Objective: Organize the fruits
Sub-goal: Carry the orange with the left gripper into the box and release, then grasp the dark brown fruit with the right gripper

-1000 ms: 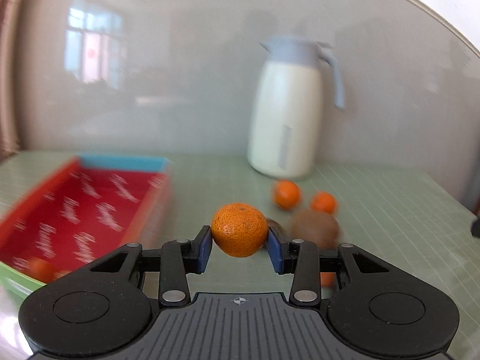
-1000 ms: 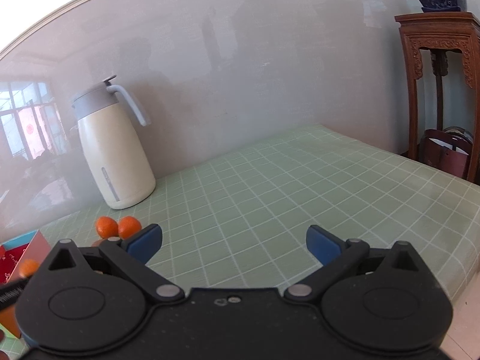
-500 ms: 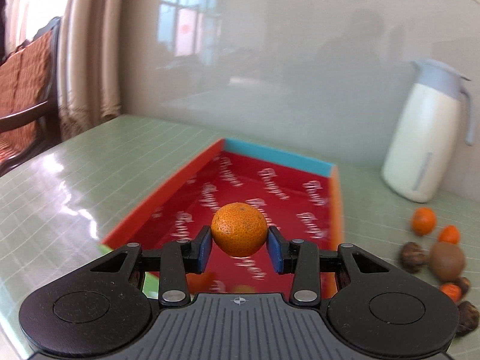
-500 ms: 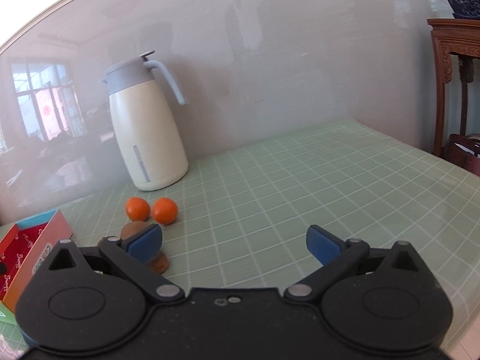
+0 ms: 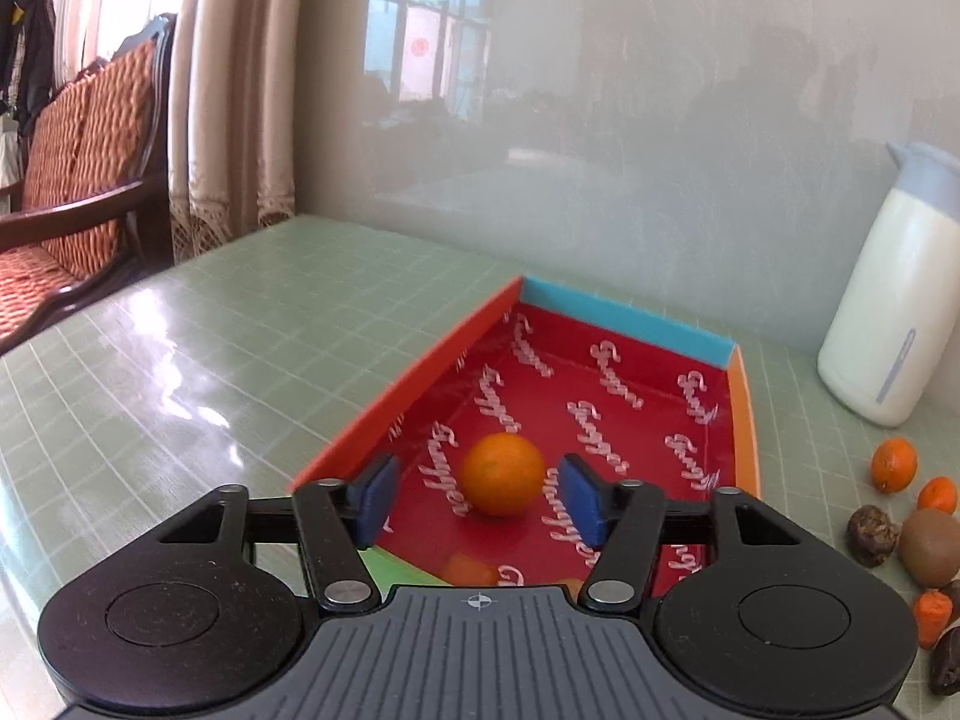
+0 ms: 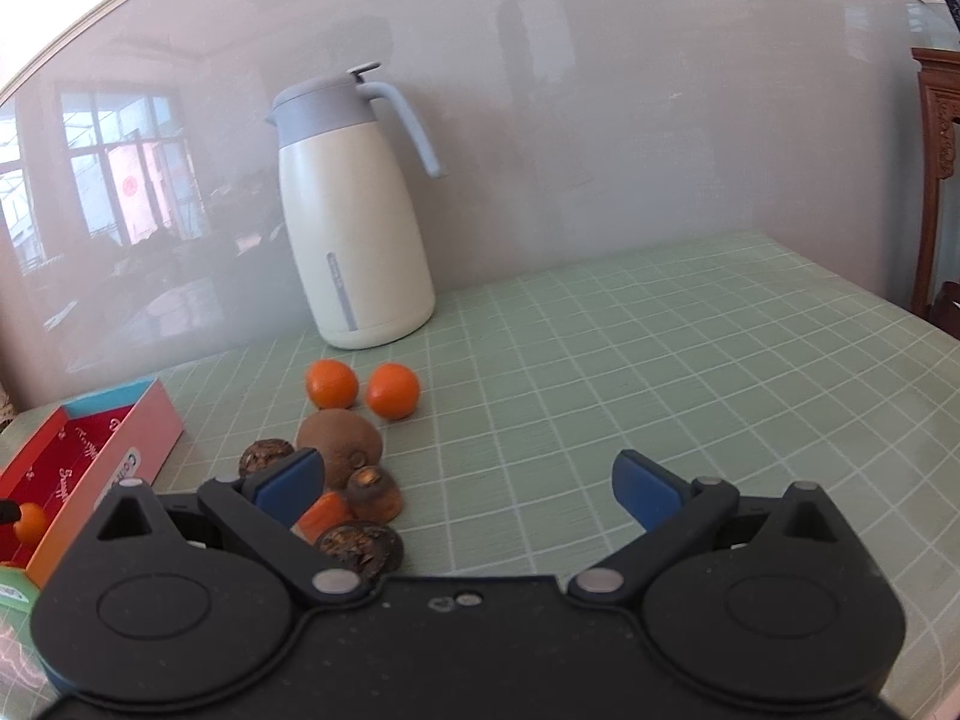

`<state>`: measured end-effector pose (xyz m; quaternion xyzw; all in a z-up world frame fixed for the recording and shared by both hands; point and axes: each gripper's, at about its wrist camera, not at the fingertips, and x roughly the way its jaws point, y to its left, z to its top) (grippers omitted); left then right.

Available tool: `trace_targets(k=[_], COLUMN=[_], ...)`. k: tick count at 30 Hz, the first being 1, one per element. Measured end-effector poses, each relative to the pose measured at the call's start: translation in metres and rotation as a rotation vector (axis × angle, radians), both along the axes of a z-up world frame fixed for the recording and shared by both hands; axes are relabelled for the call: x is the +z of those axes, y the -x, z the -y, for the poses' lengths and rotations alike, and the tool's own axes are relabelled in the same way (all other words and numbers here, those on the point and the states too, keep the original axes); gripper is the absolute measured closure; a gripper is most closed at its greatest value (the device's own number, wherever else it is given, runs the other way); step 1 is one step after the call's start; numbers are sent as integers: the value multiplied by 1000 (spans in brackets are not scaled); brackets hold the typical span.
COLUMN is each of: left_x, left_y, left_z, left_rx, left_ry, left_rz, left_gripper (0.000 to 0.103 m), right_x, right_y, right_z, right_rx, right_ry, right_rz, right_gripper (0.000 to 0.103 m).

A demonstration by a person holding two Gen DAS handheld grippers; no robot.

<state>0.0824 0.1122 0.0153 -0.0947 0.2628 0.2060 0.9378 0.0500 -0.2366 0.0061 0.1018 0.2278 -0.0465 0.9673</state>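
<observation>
Left tongs (image 5: pixel 477 495) are opening, the mandarin (image 5: pixel 503 473) loose between them in the red box (image 5: pixel 624 384); right tongs (image 6: pixel 465 486), spread and empty, point nearest the kiwi (image 6: pixel 339 443).

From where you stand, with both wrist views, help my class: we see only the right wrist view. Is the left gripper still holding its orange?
Observer: No. The left gripper has its jaws opening, and the orange sits between the pads untouched, on the red floor of the box.
Operator: Is other fruit in that box?
Observer: Yes, more orange fruit shows at the near end, partly hidden behind the gripper.
Operator: What lies left of the box?
Observer: Bare green tablecloth, then a wooden chair with a patterned cushion beside curtains.
</observation>
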Motion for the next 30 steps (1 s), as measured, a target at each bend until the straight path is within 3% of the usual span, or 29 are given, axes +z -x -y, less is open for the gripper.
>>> trace_targets(k=[4,8,11,13,20,26,28,30], left_x=[9,18,22,22,22,20,18,17], left_y=[11,26,38,47,67,74,76,77], left_z=[-5,-17,-28,-35,-59,-77,-81,-84], left_rx=[9,38,62,80,130,178,188,196], left_ry=[-35,-64,-85,-106,-113,-87,-77,-65], left_rz=[26,58,73,75,82,81,78,77], left_gripper=[32,31,31,30,26,23,23,22], right_x=[-2,-9,-14,-17,-28,-36,-37,-37], right_y=[-4,-11,-17,-22,-34,-41,-40,-40], right_z=[-10,-23,-34,-40,-44,-48,-50,-54], right_rx=[32,90,126,140,102,103,114,115], right_ry=[8,17,32,39,46,60,68,84], right_rz=[-13,-51,-82,-104,-173,-202,-197,-193], right_gripper=[0,3,10,20,25,41,54,56])
